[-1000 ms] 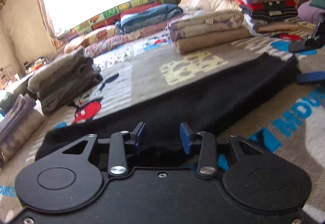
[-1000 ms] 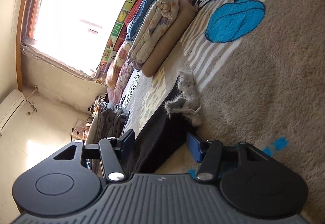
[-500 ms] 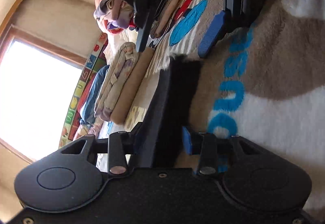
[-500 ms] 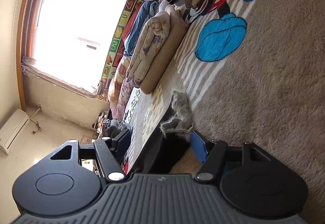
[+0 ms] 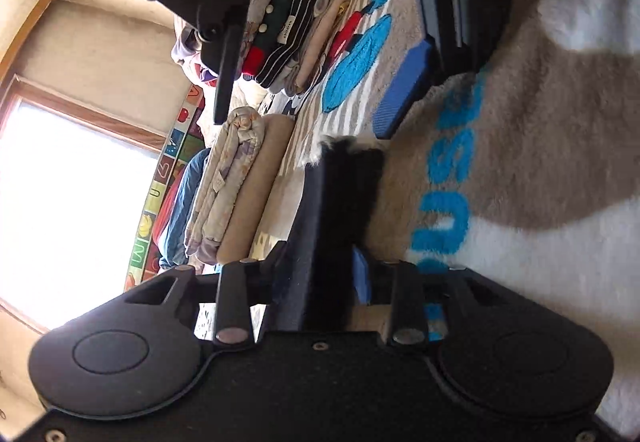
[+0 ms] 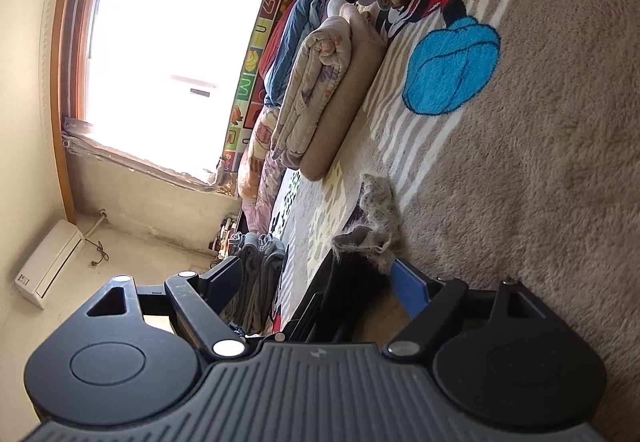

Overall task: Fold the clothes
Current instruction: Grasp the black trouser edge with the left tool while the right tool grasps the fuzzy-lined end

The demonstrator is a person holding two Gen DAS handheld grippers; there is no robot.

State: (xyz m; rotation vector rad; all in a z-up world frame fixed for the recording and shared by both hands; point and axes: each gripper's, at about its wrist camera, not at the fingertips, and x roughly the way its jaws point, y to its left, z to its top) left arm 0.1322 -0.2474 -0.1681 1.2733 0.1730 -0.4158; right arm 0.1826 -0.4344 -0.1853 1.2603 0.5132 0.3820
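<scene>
With the left gripper (image 5: 320, 270) closed on the black garment (image 5: 344, 193) and the right gripper (image 6: 316, 282), just opening, straddling it wide, the next fold requires the right to clamp

Both grippers are black with blue finger pads (image 5: 362, 276); the right gripper (image 6: 316, 282) has a grey ribbed housing.
</scene>
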